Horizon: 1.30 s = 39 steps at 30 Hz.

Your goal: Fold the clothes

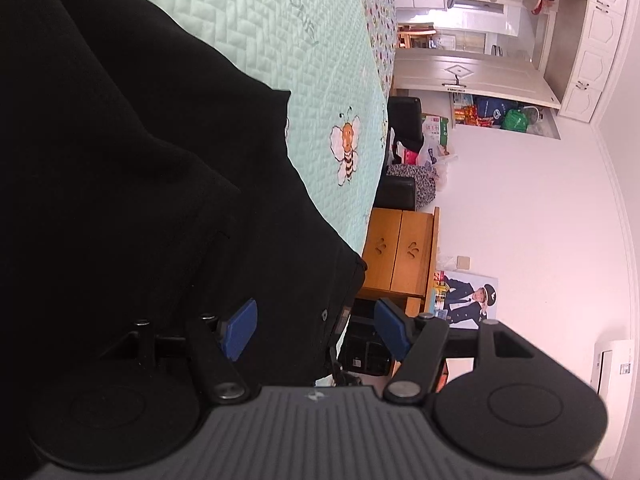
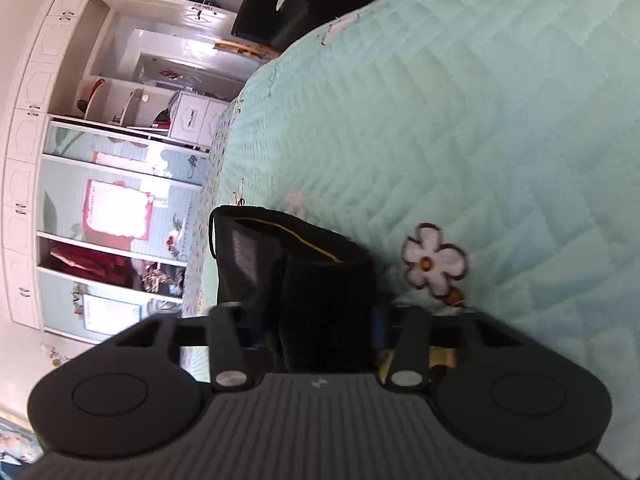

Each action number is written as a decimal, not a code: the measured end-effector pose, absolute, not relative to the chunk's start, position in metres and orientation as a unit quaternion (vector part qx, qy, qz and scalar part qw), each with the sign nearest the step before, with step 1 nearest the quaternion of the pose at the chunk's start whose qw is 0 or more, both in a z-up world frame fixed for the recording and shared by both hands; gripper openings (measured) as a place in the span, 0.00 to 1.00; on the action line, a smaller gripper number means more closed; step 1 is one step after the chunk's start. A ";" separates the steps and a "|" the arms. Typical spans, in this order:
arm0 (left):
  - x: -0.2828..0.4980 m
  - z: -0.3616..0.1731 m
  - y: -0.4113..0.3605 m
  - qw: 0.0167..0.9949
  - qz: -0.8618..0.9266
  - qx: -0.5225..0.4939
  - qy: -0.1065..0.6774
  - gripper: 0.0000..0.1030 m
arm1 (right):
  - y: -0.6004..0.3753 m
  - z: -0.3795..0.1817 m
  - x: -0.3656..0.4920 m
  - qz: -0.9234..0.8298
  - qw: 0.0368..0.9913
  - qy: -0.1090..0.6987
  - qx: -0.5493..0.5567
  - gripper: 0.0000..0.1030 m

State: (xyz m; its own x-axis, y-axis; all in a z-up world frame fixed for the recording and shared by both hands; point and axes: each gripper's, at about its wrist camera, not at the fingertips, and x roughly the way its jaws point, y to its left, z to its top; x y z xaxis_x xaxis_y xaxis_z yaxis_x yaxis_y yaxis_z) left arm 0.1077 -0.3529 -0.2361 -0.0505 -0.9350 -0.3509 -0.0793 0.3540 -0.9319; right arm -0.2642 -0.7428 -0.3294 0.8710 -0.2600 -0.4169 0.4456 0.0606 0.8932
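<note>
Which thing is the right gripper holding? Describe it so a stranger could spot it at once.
Start from the mint-green quilted bedspread that fills the right wrist view. Near its white stitched flower, the right gripper holds a bunched piece of black garment. Unlike anything around it, it is dark, with a thin yellow line along its upper edge and a mesh-like panel beside it.

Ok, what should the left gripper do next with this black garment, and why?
Probably close the left gripper on the black garment's edge. Its blue pads stand apart with the hem between them, ungripped, while the right gripper already pinches a bunch of the cloth over the quilt.
</note>
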 end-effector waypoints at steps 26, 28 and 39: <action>0.097 -0.233 -0.057 0.583 -0.343 -0.563 0.474 0.71 | -0.442 -0.086 -0.111 0.046 0.952 0.114 0.281 0.34; 0.092 -0.240 -0.038 0.585 -0.334 -0.570 0.471 0.71 | -0.377 -0.103 -0.085 0.075 0.968 0.168 0.170 0.33; 0.068 -0.257 -0.009 0.579 -0.336 -0.569 0.477 0.72 | -0.274 -0.195 -0.050 0.148 0.949 0.279 0.010 0.34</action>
